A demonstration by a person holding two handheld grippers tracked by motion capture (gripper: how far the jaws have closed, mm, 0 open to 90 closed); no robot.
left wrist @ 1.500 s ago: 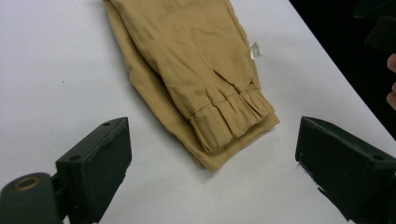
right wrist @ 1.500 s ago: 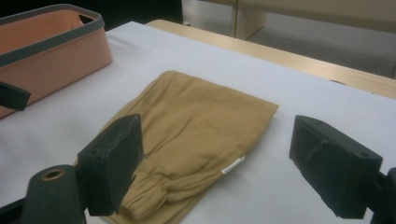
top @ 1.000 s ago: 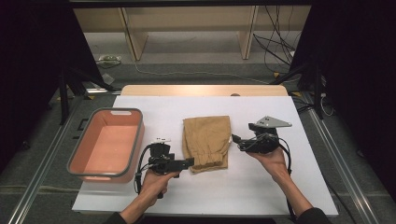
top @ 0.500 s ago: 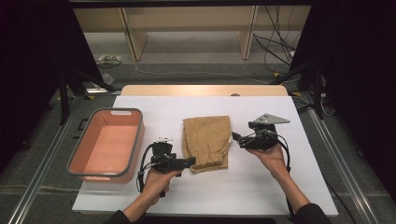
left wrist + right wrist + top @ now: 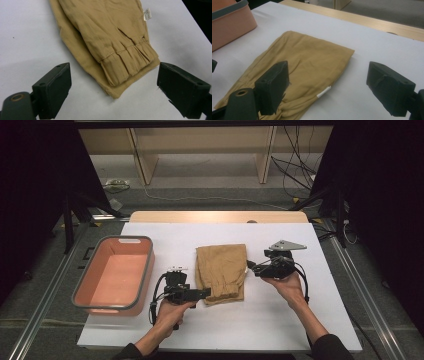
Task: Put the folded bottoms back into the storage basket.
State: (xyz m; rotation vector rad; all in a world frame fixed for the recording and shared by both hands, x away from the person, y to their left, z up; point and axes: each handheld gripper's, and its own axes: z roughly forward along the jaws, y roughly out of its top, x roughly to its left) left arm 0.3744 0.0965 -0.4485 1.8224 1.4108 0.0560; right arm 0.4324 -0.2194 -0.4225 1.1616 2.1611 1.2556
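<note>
White surface (image 5: 260,320) under a dim room with pale shelving behind. Folded tan trousers (image 5: 222,272) flat near the middle, gathered cuffs toward the near edge, small white label (image 5: 323,91) on the side. Salmon-pink tub (image 5: 80,290) with grey rim well off to the left. Left gripper (image 5: 112,85) just beside the near left corner of the trousers, jaws spread wide, cuff end between them but untouched. Right gripper (image 5: 327,87) close by the trousers' right edge, jaws likewise released, nothing grasped.
</note>
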